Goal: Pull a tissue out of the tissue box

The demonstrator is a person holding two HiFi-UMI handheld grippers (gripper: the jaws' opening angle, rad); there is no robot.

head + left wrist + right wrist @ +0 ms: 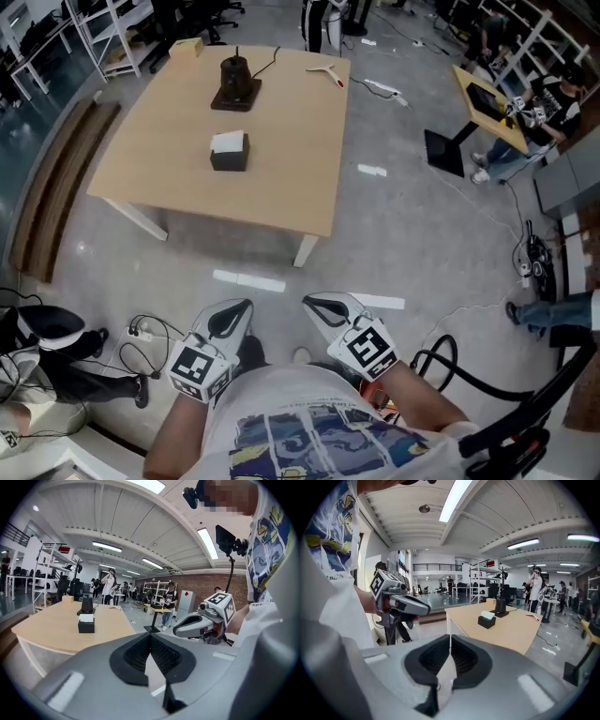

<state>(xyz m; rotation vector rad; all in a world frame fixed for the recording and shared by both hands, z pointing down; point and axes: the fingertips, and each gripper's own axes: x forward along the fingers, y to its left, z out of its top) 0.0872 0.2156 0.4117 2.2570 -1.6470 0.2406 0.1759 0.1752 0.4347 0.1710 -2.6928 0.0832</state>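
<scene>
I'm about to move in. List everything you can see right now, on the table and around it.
table: one, light wood with white legs, ahead of the person
tissue box: one, black, white tissue standing out of its top, mid-table
black device: one, on a dark base, far side of the table, cable attached
cardboard box: one, tan, table's far left corner
pale tool: one, whitish with a reddish end, table's far right
wooden boards: a few, brown, on the floor left of the table
left gripper: one, grey, shut, empty, close to the person's body
right gripper: one, grey, shut, empty, beside the left
</scene>
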